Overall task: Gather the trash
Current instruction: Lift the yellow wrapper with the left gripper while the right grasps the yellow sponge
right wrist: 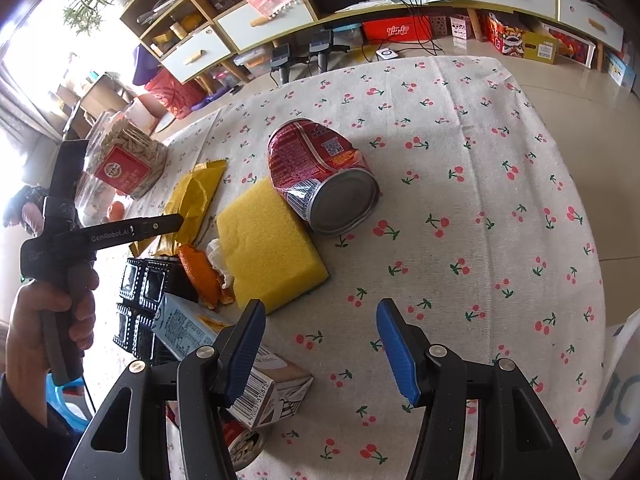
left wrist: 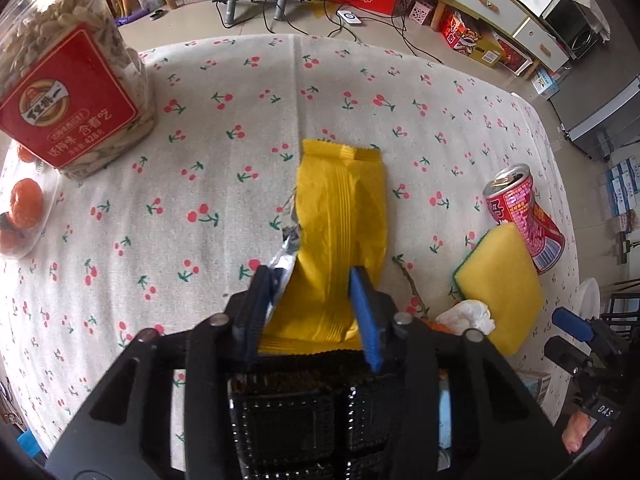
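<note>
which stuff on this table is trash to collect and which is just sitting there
Trash to collect:
- yellow wrapper, between the left gripper jaws
- dented red can
- orange peel
- crumpled tissue
- drink carton

Probably just lying about:
- jar of seeds
- yellow sponge
- oranges

Glossy foil wrapper point(left wrist: 340, 216); dented metal can point(right wrist: 320, 172); porous sponge point(right wrist: 268, 240); cloth tablecloth point(right wrist: 480, 160).

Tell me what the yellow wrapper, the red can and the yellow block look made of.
Yellow wrapper: thin plastic film, likely foil-lined; silvery inside at its torn edge.
Red can: metal, glossy print; bare silver end, dented side.
Yellow block: foam sponge, matte and porous, with a green edge.
</note>
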Tool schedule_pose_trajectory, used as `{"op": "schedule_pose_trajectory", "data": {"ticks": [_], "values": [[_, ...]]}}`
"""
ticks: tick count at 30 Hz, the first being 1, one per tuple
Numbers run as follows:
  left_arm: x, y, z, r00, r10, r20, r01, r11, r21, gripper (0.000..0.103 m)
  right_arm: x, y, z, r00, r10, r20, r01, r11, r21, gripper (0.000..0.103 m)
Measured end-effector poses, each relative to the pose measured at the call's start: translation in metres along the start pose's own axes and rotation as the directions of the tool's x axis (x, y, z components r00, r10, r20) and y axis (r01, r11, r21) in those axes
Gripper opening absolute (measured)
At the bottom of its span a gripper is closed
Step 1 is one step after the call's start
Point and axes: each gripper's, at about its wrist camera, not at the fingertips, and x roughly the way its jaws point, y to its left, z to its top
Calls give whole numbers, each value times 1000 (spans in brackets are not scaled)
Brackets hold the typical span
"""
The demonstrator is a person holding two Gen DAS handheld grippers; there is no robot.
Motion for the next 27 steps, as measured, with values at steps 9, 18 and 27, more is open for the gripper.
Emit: {"op": "schedule_pose_trajectory", "data": {"ticks": [9,18,27], "values": [[-13,-1,-3,998,-16,53,16,1000,-7,21,7,7,4,1000,20,-1,-20,1000,1,59],[-40,-5,-7,994,-33,107,37,998,-41,21,17,6,8,999,44,0,-44,999,28,59],[-47,-21,-9,991,-65,118,67,998,-14,21,41,13,16,998,64,6,-65,997,48,59]]}}
